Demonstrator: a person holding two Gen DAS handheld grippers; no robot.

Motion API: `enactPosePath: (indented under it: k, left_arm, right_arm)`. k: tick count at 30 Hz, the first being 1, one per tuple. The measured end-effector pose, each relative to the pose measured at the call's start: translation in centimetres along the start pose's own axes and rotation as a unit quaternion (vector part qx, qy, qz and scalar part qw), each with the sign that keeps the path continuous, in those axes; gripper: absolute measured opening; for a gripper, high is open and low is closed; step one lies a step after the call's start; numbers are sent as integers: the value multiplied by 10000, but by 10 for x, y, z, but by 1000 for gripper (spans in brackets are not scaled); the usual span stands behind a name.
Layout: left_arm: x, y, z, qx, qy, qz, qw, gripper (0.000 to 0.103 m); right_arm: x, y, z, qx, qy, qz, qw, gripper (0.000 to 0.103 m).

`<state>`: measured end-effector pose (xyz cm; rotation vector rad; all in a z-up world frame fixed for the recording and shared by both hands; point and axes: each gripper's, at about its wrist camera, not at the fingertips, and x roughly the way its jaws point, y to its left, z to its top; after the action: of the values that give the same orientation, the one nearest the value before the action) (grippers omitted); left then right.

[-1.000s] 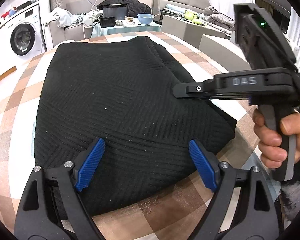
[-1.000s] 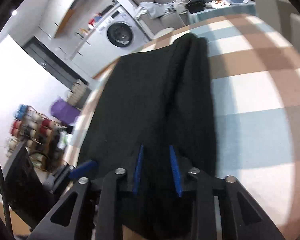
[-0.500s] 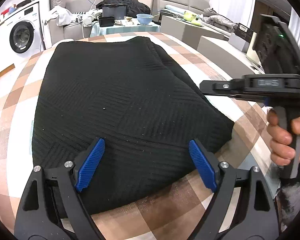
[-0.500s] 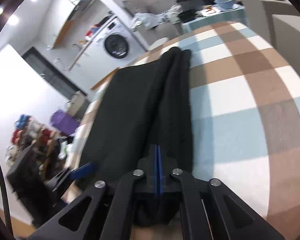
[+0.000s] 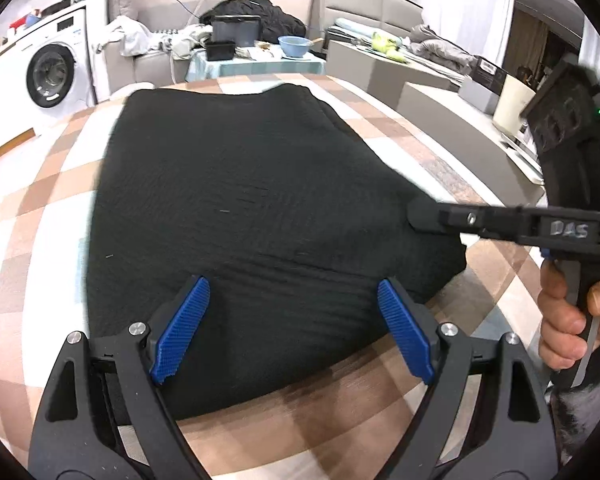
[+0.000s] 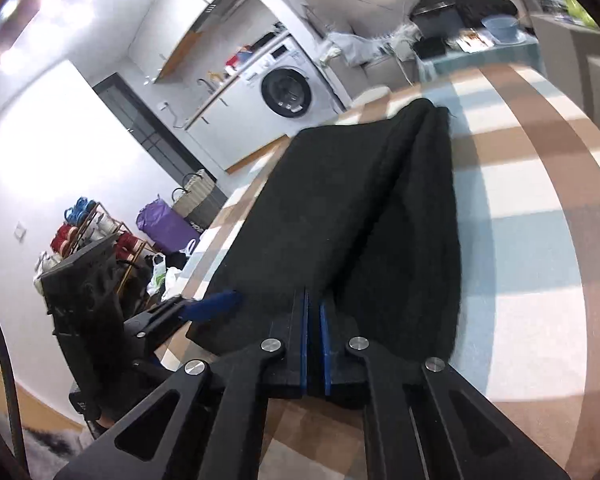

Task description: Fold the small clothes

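Black garment (image 5: 260,208) is matt ribbed knit cloth; the checked tablecloth (image 5: 40,216) beneath looks smooth; gripper pads (image 5: 182,330) are ridged blue plastic.

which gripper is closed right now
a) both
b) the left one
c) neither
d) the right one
d: in the right wrist view the right gripper has its blue pads nearly together at the near right edge of the black garment, though whether cloth is pinched between them cannot be told, while in the left wrist view the left gripper hangs over the near edge with its pads wide apart.
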<state>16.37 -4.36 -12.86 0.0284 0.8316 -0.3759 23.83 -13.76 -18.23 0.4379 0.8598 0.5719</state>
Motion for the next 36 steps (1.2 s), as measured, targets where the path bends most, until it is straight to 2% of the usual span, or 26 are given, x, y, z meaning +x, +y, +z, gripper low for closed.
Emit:
enactPosePath:
  k: [2, 4, 5, 10, 12, 15, 19, 23, 24, 25, 27, 29, 36]
  left_arm:
    - [-5, 6, -4, -11, -49, 191, 9998, 85]
    - [-11, 14, -10, -50, -68, 324, 9994, 85]
    - [-16, 20, -14, -100, -60, 395, 9992, 85]
    - [-37, 51, -36, -440, -179, 708, 9964, 85]
    - [-40, 63, -43, -600, -90, 745, 9954, 85]
    - [-39, 78, -53, -759, 165, 630, 9950, 85]
    - [-45, 84, -62, -770, 259, 387, 9959, 85]
    - [-41, 81, -61, -641, 262, 488, 9964, 85]
    - [-39, 80, -59, -647, 255, 537, 9961, 83]
    - [-38, 81, -58, -660, 251, 574, 9958, 81]
    - [-35, 82, -54, -696, 274, 515, 9959, 65]
    - [-33, 82, -52, -723, 246, 394, 9963, 53]
    - [-27, 83, -40, -607, 156, 512, 9967, 49]
  right_arm:
    - [11, -11, -3, 78, 248, -355, 9990, 5]
    - [15, -11, -6, 73, 353, -489, 9982, 8]
    - [11, -9, -6, 21, 270, -551, 9981, 12]
    - [-17, -5, -12, -204, 4, -988, 9949, 45]
    - [-24, -8, -18, -123, 3, -993, 9950, 50]
    - [-22, -8, -23, -47, 204, -762, 9969, 50]
    - [-17, 4, -32, -506, 456, -907, 9935, 52]
    - [-12, 4, -32, -618, 427, -1040, 9917, 52]
    - [-9, 3, -31, -628, 452, -1078, 9912, 49]
    - [-6, 2, -30, -622, 493, -1140, 9903, 43]
    - [1, 0, -32, -659, 568, -1259, 9882, 38]
    - [2, 1, -33, -697, 509, -1292, 9879, 37]
    - [7, 2, -29, -723, 485, -1377, 9866, 35]
